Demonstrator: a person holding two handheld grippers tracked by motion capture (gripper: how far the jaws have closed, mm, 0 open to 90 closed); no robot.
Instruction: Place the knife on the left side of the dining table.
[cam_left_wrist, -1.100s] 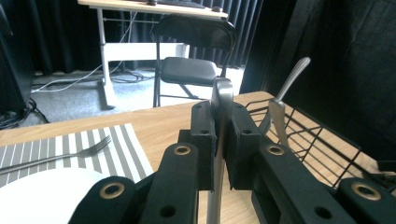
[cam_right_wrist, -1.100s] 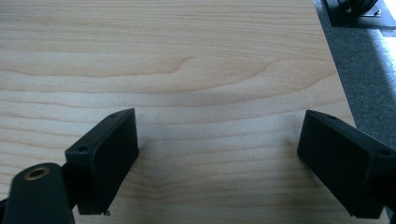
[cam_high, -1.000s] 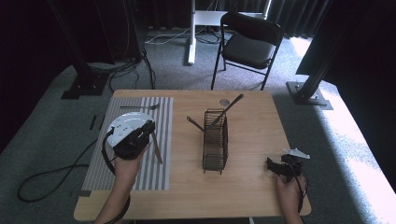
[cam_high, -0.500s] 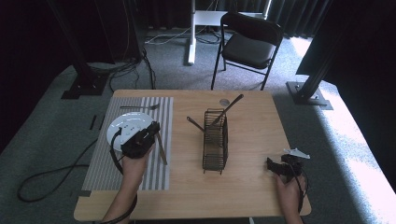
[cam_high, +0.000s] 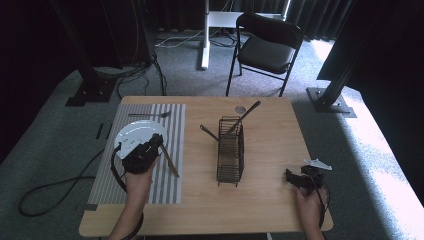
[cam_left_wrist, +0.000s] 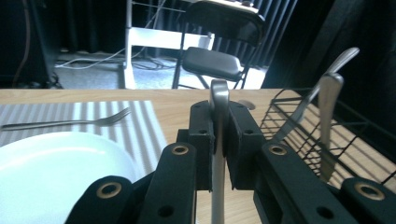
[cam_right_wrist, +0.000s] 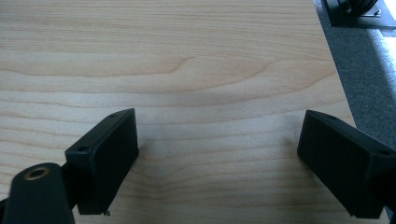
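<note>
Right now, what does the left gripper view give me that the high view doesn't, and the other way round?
Left gripper view alone: the jaws are shut on the metal utensil handle, which stands upright between them; which utensil it is cannot be told there. High view alone: the right gripper near the table's right edge, and the knife running from the left gripper onto the striped mat. Both share: the white plate, the fork beyond it, the wire basket holding two utensils, and the chair.
</note>
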